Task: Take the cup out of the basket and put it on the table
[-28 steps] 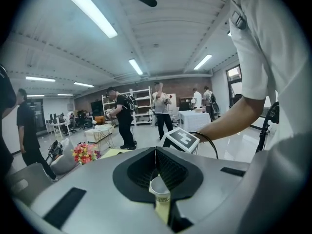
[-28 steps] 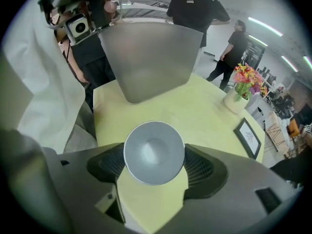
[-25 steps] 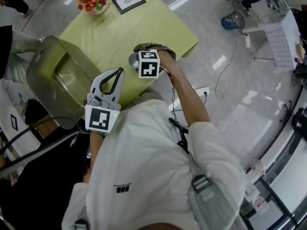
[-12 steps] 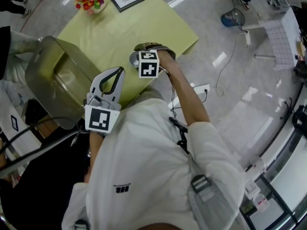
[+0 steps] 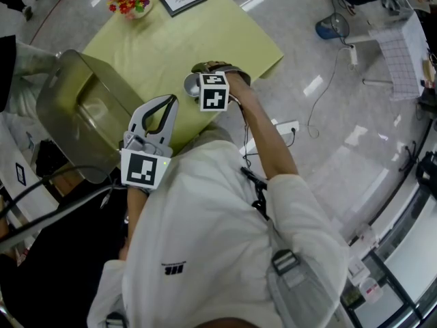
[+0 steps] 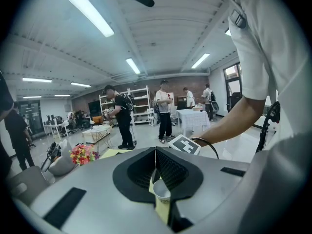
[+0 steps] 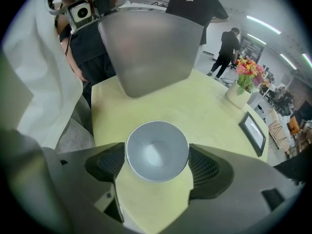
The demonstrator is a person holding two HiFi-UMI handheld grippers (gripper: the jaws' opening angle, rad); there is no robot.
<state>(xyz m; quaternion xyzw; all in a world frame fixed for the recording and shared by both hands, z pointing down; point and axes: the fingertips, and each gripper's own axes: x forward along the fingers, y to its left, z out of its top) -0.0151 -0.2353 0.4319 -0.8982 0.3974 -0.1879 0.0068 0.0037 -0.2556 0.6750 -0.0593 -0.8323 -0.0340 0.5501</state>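
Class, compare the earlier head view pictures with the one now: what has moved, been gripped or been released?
Nothing visibly moved, and nothing was gripped or released. The right gripper stays shut on the cup over the yellow table, the left gripper stays shut and empty, and the basket is unmoved.

A white short-sleeved shirt (image 5: 205,251) is worn, with a small dark logo (image 5: 175,268) printed toward its 7 o'clock side. A grey strap (image 5: 290,279) with a buckle is seen at 5 o'clock and a black clip (image 5: 254,183) at 1 o'clock. The left gripper (image 5: 168,102) and right gripper (image 5: 194,85) are grey-bodied, fitted with black-and-white marker cubes (image 5: 143,169) and lined with black ribbed pads (image 7: 204,167).
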